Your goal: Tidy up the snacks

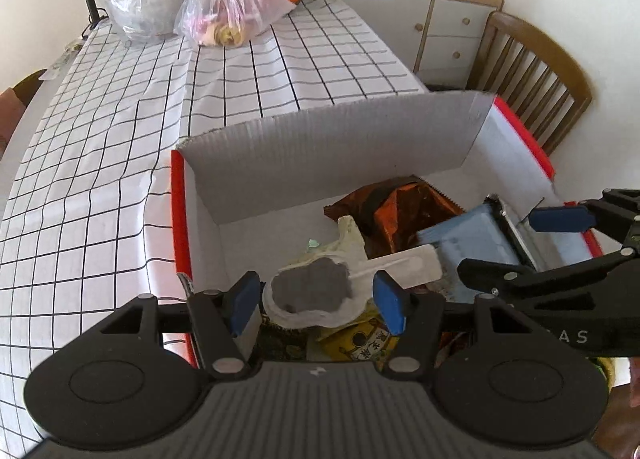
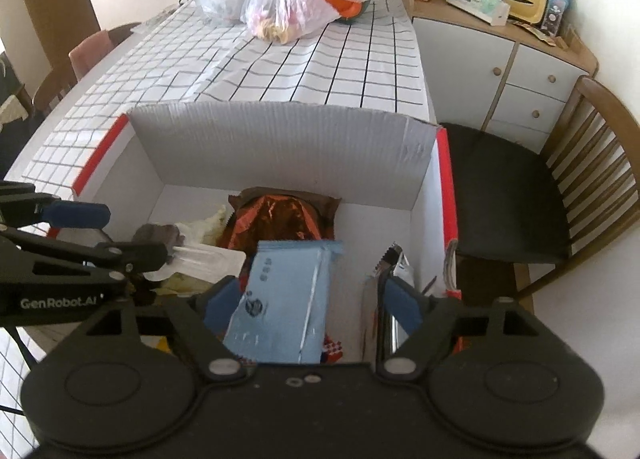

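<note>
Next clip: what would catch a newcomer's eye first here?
The open white box with red edges fills the near end of the checked table, with snack packets heaped inside. A light blue packet lies between the right gripper's open jaws, beside a shiny brown wrapper. The left gripper straddles a white packet with a grey patch, and two knotted plastic bags sit at the table's far end.

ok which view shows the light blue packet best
The right wrist view: the light blue packet lies almost whole between the open right gripper fingers. The left wrist view shows only part of it, blurred, at the box's right side.
</note>
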Available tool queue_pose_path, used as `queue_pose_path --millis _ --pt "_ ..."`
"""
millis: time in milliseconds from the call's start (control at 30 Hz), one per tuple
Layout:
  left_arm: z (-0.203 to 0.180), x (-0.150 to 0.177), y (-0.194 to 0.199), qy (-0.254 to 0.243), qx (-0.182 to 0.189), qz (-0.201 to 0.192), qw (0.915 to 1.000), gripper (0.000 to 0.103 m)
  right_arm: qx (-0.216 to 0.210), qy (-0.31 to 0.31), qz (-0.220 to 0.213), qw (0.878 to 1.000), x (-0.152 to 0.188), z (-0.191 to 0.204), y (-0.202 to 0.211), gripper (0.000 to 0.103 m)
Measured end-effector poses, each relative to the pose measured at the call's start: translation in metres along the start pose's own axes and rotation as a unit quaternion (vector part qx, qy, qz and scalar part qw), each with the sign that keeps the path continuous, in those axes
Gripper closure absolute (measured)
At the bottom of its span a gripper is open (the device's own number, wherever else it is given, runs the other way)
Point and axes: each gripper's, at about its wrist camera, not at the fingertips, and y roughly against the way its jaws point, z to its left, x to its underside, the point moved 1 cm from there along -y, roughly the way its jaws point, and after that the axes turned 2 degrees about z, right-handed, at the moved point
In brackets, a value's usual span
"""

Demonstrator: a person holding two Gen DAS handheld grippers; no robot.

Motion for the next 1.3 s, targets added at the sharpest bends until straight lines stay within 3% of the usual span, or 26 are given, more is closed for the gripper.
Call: queue_pose_path --millis 733,1067,1233,1300 --pt "0.025 0.025 0.084 -0.01 0.035 -0.087 0.9955 0.032 -0.01 -0.071 -0.108 0.992 0.027 0.022 0.098 0.013" --pt "0.032 0.047 0.119 -0.004 0.05 -0.121 0.9914 0.022 -0.009 -0.106 -0.142 0.984 0.049 0.027 0.133 0.0" --pt "0.034 0.057 0.135 0.001 0.06 -0.137 0.9888 0.017 -0.005 -0.117 -0.152 0.981 0.061 0.032 0.146 0.0" --pt "0.035 0.061 0.141 0.003 0.065 -0.144 0.9875 0.009 -0.004 -0.122 -0.161 0.979 0.066 0.034 0.15 0.0"
